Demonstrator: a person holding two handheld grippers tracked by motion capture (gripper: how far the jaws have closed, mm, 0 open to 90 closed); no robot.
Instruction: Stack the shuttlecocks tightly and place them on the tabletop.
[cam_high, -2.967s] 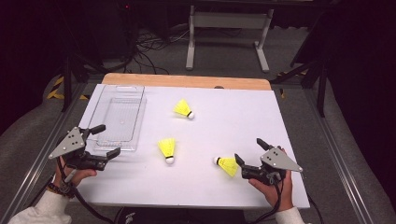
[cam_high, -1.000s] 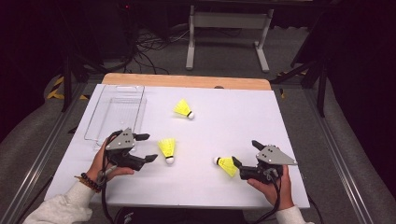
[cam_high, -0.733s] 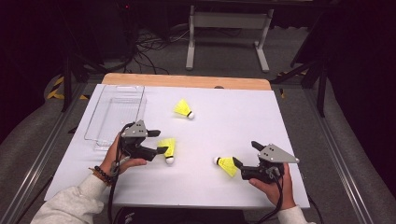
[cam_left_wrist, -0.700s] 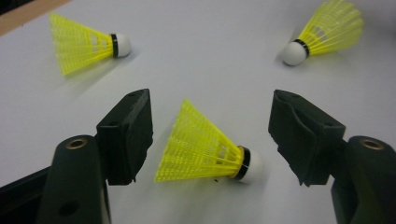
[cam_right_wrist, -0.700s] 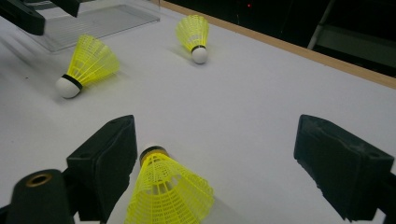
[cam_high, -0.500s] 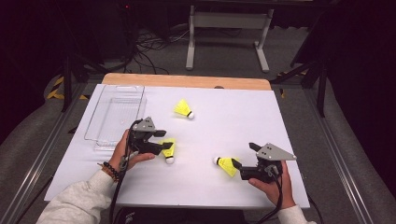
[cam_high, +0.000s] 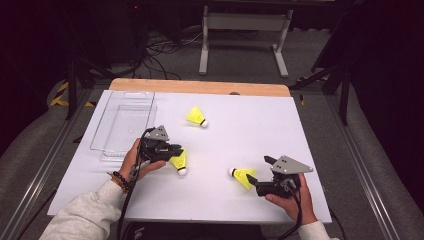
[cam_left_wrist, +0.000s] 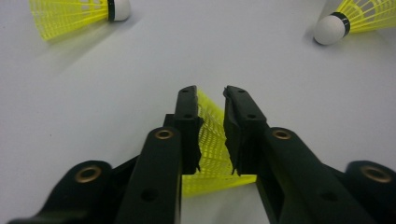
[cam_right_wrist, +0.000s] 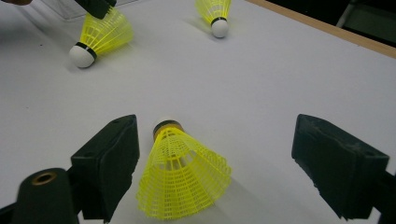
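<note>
Left gripper (cam_high: 172, 152) jaws just closing, clamped on skirt of middle shuttlecock (cam_high: 179, 161) at worktop (cam_high: 320, 200) centre, cork toward 5 o'clock; right gripper (cam_high: 257, 182) released, straddling near shuttlecock (cam_high: 242, 176), cork toward 10 o'clock

Clear plastic tray (cam_high: 116, 131) far-left on white tabletop (cam_high: 250, 120); third yellow shuttlecock (cam_high: 196, 116) mid-table.

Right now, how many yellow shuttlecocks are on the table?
3: one far-centre, one in the left gripper, one between the right gripper's open jaws.
</note>
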